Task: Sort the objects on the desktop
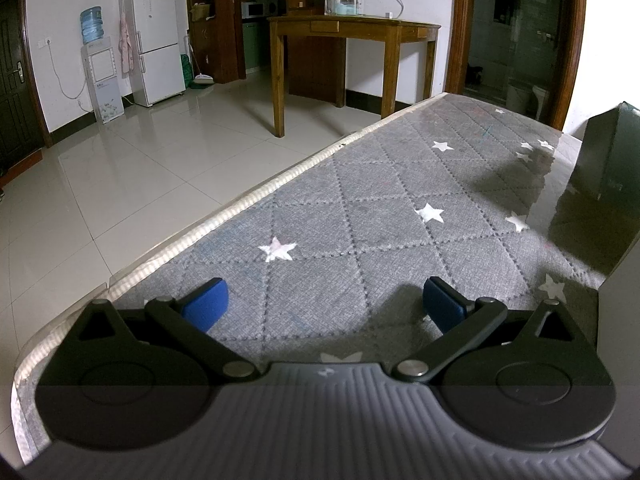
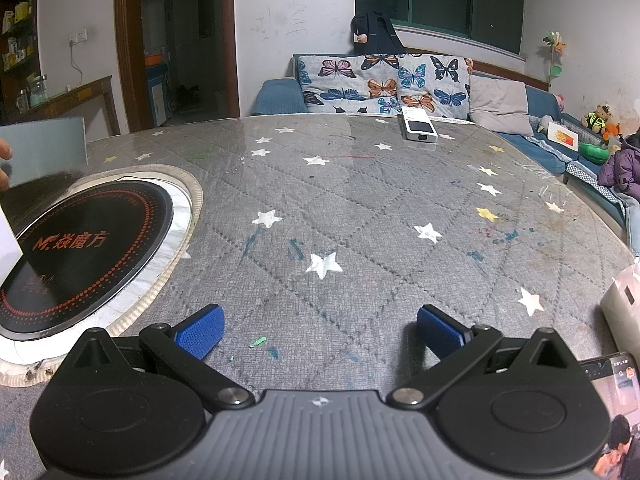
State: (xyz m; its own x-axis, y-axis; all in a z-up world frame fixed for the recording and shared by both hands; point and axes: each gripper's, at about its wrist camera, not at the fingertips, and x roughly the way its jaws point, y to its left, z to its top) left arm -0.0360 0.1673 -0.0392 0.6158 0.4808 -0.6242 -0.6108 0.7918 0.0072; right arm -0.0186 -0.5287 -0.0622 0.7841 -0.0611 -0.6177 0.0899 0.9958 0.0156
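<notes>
My left gripper [image 1: 322,304] is open just above the grey star-patterned table cover [image 1: 360,216], with nothing between its blue pads. A dark box [image 1: 608,156] stands at the right edge of that view. My right gripper [image 2: 320,332] is open too, low over the same cover, and holds nothing. Far across the table lies a small white device with a dark screen [image 2: 418,128]. A phone with a lit screen [image 2: 618,376] lies at the lower right of the right wrist view. A white bag [image 2: 624,300] sits at the right edge.
A round black induction hob [image 2: 80,248] is set into the table at the left. A grey upright panel [image 2: 44,144] stands behind it, with a person's fingers at the left edge. A sofa [image 2: 384,84] lies beyond the table. The table's near edge [image 1: 200,236] drops to a tiled floor.
</notes>
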